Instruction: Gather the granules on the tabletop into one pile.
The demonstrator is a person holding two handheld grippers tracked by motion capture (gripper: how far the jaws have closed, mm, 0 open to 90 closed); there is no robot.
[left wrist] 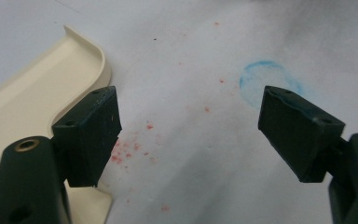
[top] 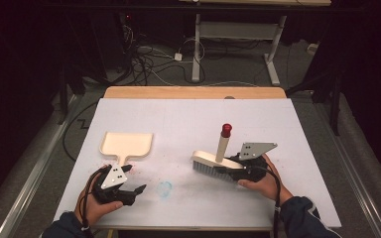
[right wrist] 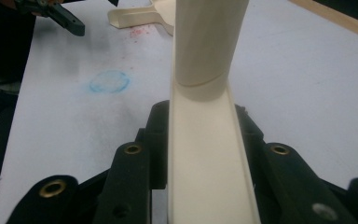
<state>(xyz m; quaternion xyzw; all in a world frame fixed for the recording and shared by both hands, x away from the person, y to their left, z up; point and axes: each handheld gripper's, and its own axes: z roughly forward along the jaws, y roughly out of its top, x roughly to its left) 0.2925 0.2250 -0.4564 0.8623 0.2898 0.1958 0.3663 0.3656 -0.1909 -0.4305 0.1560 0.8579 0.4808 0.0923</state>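
A cream dustpan [top: 127, 144] lies flat at the left of the white table [top: 188, 119], handle toward me. My left gripper [top: 134, 179] hovers open just in front of that handle, holding nothing. In the left gripper view, the dustpan [left wrist: 37, 102] lies beside the left jaw, and red crumbs [left wrist: 130, 149] are scattered between the jaws. A cream brush [top: 211, 161] with an upright, red-capped handle [top: 224, 141] stands right of centre. My right gripper [top: 238, 171] is shut on its back. The brush body [right wrist: 205, 154] runs between the jaws in the right gripper view.
A faint blue ring stain [top: 164, 188] marks the table between the grippers, and red crumbs [top: 138, 171] lie by the dustpan handle. A wooden edge [top: 193, 92] borders the far side. Beyond it are desk legs [top: 197, 49] and floor cables.
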